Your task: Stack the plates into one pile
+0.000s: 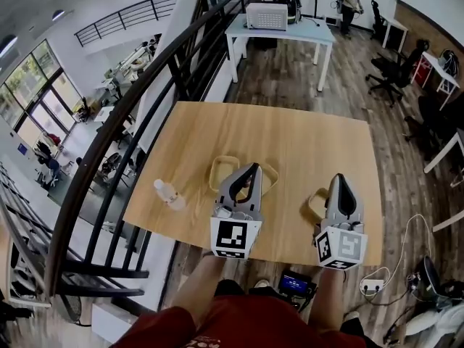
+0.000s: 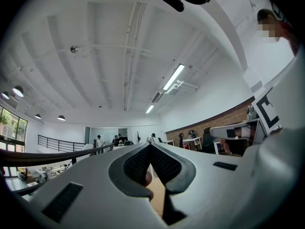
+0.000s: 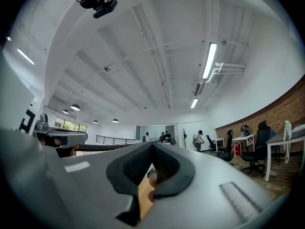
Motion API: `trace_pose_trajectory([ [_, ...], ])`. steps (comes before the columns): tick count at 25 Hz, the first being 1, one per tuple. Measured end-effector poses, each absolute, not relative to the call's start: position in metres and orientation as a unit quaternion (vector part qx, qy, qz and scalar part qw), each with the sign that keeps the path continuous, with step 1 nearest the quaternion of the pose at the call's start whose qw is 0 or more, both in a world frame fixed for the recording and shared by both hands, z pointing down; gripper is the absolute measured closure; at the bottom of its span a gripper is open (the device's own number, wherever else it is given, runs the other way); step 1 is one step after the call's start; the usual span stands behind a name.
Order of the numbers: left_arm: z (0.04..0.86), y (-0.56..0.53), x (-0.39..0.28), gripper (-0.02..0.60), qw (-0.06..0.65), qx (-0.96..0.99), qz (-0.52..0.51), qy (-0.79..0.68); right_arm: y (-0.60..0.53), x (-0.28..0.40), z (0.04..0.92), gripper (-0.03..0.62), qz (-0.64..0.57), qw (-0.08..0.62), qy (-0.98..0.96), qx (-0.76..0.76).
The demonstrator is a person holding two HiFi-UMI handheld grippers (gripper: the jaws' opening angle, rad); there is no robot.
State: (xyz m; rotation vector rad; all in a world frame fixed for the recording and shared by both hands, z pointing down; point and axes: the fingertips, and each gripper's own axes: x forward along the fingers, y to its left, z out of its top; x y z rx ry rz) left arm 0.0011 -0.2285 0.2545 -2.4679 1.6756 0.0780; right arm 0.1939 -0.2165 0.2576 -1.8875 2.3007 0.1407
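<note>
left gripper (image 1: 251, 167): jaws pressed together with nothing between them, hanging over the wooden table (image 1: 304, 136).
right gripper (image 1: 339, 177): jaws likewise closed and empty.
cream plate (image 1: 223, 172): lies under the left gripper's tips and shows on both sides of them. I cannot tell whether it is one plate or two overlapping.
second plate (image 1: 316, 203): peeks out just left of the right gripper's body, mostly hidden beneath it.
step in hand: probably the approach, as no plate is gripped yet.
doing it well: spread the jaws before descending, take one rim edge-on, lift it clear, then lower it squarely onto the other plate.
bottle (image 1: 168, 194): lies on its side well left of the left gripper, so keep the sweep away from it.
</note>
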Motion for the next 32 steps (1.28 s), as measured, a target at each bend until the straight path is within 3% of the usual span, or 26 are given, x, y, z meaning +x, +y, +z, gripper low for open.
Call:
trace_pose_trajectory([
  [21, 0.272, -0.302, -0.084, 0.575, 0.061, -0.798, 0.030, 0.599, -0.307, 0.093, 0.259, 0.585, 0.058, 0.075, 0.804, -0.587],
  [32, 0.312, -0.318, -0.124, 0.575, 0.008, -0.753, 0.002, 0.658, -0.354, 0.015, 0.280, 0.585, 0.064, 0.026, 0.856, -0.512],
])
